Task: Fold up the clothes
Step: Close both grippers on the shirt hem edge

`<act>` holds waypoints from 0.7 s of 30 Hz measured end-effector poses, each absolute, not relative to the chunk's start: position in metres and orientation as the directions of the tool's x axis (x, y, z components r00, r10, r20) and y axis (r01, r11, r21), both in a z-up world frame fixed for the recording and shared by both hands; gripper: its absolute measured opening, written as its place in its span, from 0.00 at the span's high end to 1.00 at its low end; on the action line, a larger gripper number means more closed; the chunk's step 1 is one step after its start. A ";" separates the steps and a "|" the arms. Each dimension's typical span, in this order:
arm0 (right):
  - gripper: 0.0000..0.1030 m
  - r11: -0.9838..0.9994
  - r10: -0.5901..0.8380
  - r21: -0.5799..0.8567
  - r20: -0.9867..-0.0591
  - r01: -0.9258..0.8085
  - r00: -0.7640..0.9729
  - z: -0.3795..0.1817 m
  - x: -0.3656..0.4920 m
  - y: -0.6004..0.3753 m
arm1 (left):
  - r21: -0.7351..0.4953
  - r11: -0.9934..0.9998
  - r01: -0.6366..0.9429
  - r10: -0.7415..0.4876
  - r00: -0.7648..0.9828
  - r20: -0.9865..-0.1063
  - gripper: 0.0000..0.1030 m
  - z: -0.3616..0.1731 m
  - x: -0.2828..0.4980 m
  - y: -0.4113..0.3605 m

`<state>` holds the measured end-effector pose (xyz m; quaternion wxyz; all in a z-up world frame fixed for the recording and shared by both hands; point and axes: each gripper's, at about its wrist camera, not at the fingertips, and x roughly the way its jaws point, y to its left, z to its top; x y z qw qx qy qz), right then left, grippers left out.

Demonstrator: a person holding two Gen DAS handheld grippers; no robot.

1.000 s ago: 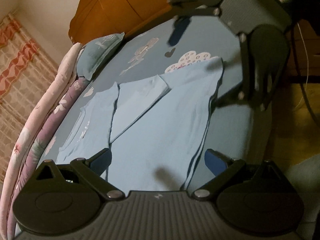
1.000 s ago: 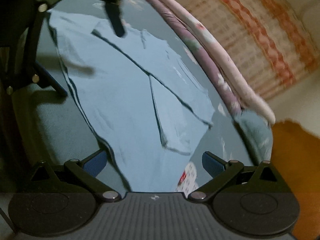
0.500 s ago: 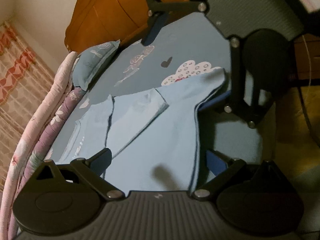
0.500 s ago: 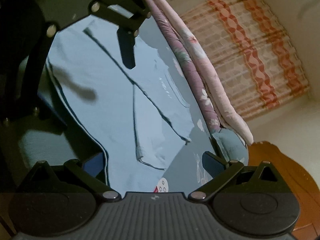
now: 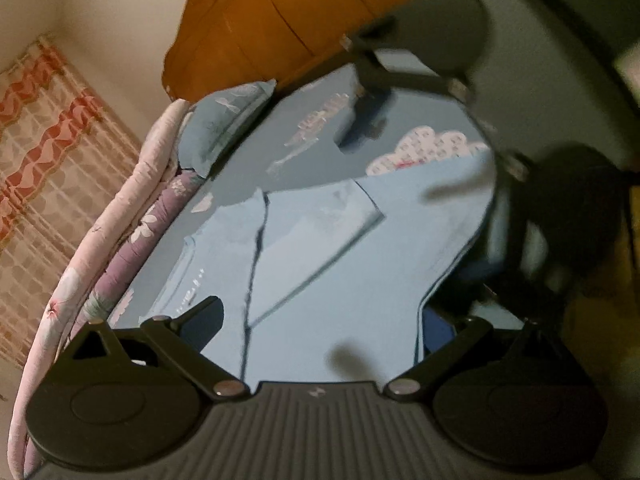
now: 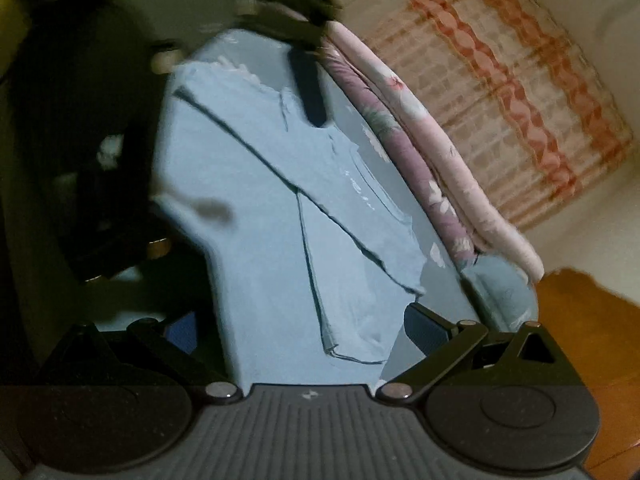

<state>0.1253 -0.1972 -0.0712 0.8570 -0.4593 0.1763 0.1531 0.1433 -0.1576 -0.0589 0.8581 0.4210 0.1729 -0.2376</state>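
A light blue t-shirt [image 5: 340, 264] lies flat on the blue bed sheet, one side and its sleeve folded in over the body. It also shows in the right wrist view [image 6: 272, 216]. My left gripper [image 5: 320, 320] is open, its jaws spread either side of the shirt's near edge, which runs between them. My right gripper [image 6: 304, 326] is open, straddling the other end of the same edge. Each gripper shows blurred in the other's view: the right one [image 5: 440, 92] and the left one [image 6: 248, 80]. Whether the fingers touch the cloth I cannot tell.
A blue patterned bed sheet [image 5: 320, 132] covers the bed. A rolled pink and purple floral quilt [image 5: 120, 232] lies along the far side. A blue pillow [image 5: 228, 120] sits by the wooden headboard [image 5: 280, 20]. Curtains [image 6: 520, 100] hang behind. The bed edge drops off at the right [image 5: 592, 280].
Both grippers have dropped lower and closer to the shirt's near edge, which now sits between each pair of jaws. The shirt's fold is unchanged.
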 end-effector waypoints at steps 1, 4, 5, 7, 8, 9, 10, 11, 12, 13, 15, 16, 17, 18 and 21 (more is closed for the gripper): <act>0.00 0.528 0.074 -0.753 -0.419 -0.392 0.905 -0.072 0.126 -0.197 | 0.645 0.521 0.559 -0.258 0.824 -0.505 0.04 -0.062 0.142 -0.158; 0.00 0.539 0.077 -0.750 -0.410 -0.384 0.909 -0.069 0.127 -0.199 | 0.683 0.485 0.547 -0.225 0.832 -0.507 0.04 -0.071 0.140 -0.161; 0.00 0.546 0.077 -0.746 -0.410 -0.382 0.909 -0.068 0.127 -0.200 | 0.707 0.471 0.528 -0.206 0.845 -0.494 0.04 -0.073 0.140 -0.162; 0.00 0.546 0.070 -0.747 -0.412 -0.380 0.909 -0.069 0.127 -0.200 | 0.752 0.442 0.488 -0.168 0.869 -0.465 0.04 -0.077 0.139 -0.162; 0.00 0.544 0.067 -0.748 -0.413 -0.380 0.908 -0.071 0.128 -0.201 | 0.774 0.427 0.467 -0.147 0.881 -0.451 0.04 -0.078 0.138 -0.160; 0.00 0.542 0.064 -0.749 -0.415 -0.381 0.907 -0.072 0.128 -0.202 | 0.788 0.415 0.454 -0.128 0.887 -0.443 0.04 -0.079 0.137 -0.158; 0.00 0.543 0.063 -0.746 -0.422 -0.386 0.904 -0.074 0.129 -0.203 | 0.801 0.402 0.444 -0.108 0.892 -0.440 0.04 -0.080 0.135 -0.154; 0.00 0.552 0.064 -0.738 -0.426 -0.388 0.902 -0.074 0.129 -0.205 | 0.815 0.389 0.430 -0.087 0.897 -0.433 0.03 -0.081 0.133 -0.148; 0.00 0.558 0.062 -0.733 -0.430 -0.389 0.900 -0.074 0.130 -0.206 | 0.822 0.383 0.422 -0.068 0.900 -0.430 0.03 -0.082 0.131 -0.142; 0.00 0.558 0.058 -0.734 -0.431 -0.387 0.901 -0.075 0.130 -0.209 | 0.829 0.377 0.413 -0.050 0.903 -0.427 0.03 -0.082 0.129 -0.136; 0.00 0.559 0.048 -0.736 -0.431 -0.381 0.901 -0.076 0.131 -0.214 | 0.836 0.378 0.398 -0.005 0.904 -0.428 0.03 -0.083 0.126 -0.123; 0.00 0.562 0.041 -0.736 -0.432 -0.378 0.901 -0.076 0.132 -0.216 | 0.837 0.383 0.391 0.020 0.902 -0.431 0.03 -0.082 0.124 -0.116; 0.00 0.563 0.035 -0.737 -0.432 -0.375 0.901 -0.077 0.133 -0.219 | 0.843 0.379 0.382 0.041 0.903 -0.428 0.03 -0.082 0.123 -0.111; 0.00 0.563 0.028 -0.739 -0.431 -0.371 0.902 -0.077 0.133 -0.221 | 0.847 0.377 0.375 0.058 0.903 -0.425 0.03 -0.083 0.122 -0.106; 0.00 0.565 0.019 -0.740 -0.431 -0.365 0.902 -0.077 0.136 -0.221 | 0.845 0.392 0.364 0.080 0.901 -0.425 0.03 -0.082 0.124 -0.102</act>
